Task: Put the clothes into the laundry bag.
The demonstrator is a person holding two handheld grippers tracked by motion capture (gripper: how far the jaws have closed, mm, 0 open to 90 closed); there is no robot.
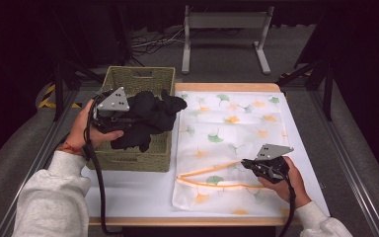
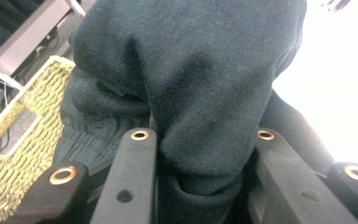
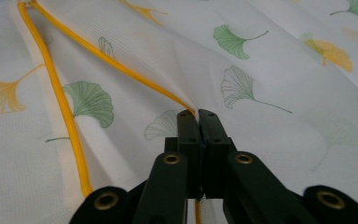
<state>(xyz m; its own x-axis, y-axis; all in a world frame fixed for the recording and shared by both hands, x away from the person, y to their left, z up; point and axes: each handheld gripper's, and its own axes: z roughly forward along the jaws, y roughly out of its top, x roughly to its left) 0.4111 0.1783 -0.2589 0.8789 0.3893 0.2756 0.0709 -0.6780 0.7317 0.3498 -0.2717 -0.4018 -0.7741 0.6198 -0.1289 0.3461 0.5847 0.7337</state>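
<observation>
High view: left gripper [image 1: 128, 120] at nine o'clock of the table, clamped on a bunched black knit garment [image 1: 150, 118] and holding it lifted over the woven seagrass basket [image 1: 128, 160], cloth draping down both sides of the jaws and partly back into the basket. Right gripper [image 1: 249, 164] at four o'clock, pressed together on the upper orange-trimmed edge of the mesh laundry bag [image 1: 237, 123], printed with ginkgo leaves and spread flat on the white table [image 1: 133, 190] just beside the basket. Judged purpose of that pinch: lifting the upper lip away from the lower one so the mouth gapes toward seven o'clock, ready to take the garment.

Left gripper view: thick fold of dark ribbed knit [image 2: 200, 93] wedged between the two black jaws, pads biting into it; basket rim [image 2: 23, 140] at eight o'clock below, so the bundle hangs clear of the rest.

Right gripper view: jaws shut tight with the orange zipper tape [image 3: 121, 70] running straight into the tips from eleven o'clock, second tape [image 3: 60, 107] slanting away at nine o'clock, opening spread between them.
</observation>
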